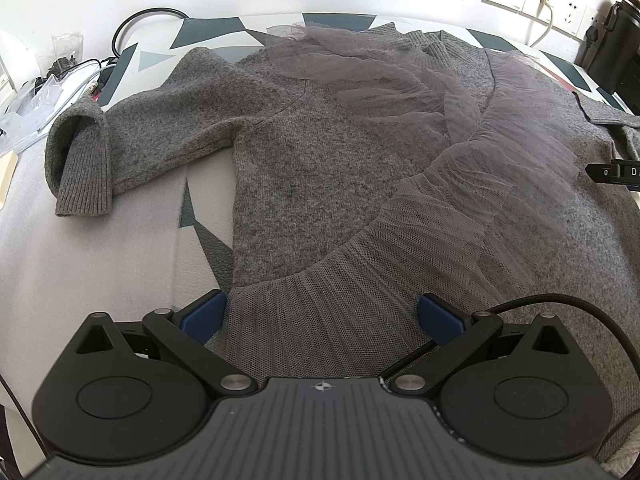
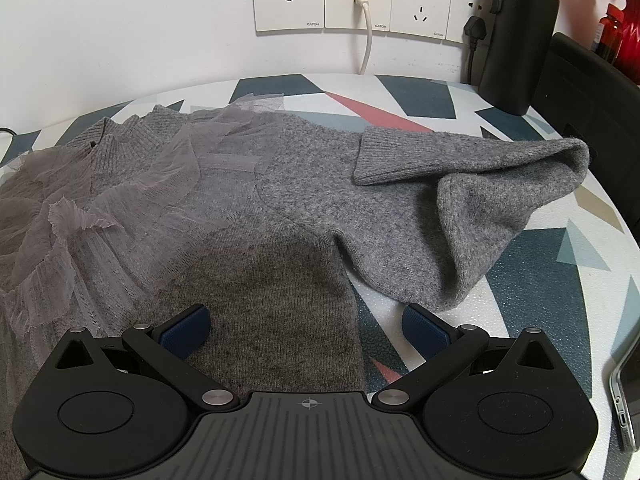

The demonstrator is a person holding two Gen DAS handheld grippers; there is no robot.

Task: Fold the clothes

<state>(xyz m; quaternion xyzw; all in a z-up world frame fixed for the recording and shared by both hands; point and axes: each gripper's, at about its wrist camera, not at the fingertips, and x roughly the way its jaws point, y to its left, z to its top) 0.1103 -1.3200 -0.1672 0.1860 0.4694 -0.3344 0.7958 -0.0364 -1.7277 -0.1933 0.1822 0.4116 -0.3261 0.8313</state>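
A grey knit sweater (image 1: 304, 152) with sheer grey tulle ruffles (image 1: 452, 184) lies spread on the patterned table. Its left sleeve (image 1: 120, 140) stretches out to a ribbed cuff (image 1: 84, 168). My left gripper (image 1: 322, 314) is open over the sweater's bottom left edge, its blue pads (image 1: 206, 314) set wide with cloth between them. In the right wrist view the right sleeve (image 2: 460, 208) is folded back on itself, cuff (image 2: 396, 156) toward the body. My right gripper (image 2: 306, 330) is open, straddling the sweater's right side edge (image 2: 348, 304). Part of it (image 1: 616, 171) shows at the left view's right edge.
Table cover (image 2: 420, 96) with geometric teal, red and white shapes. Wall sockets (image 2: 360, 0) with a white cable behind. A black bottle (image 2: 516, 36) stands back right, a phone (image 2: 628, 392) lies at the right edge. Plastic bags and cables (image 1: 52, 76) clutter the far left.
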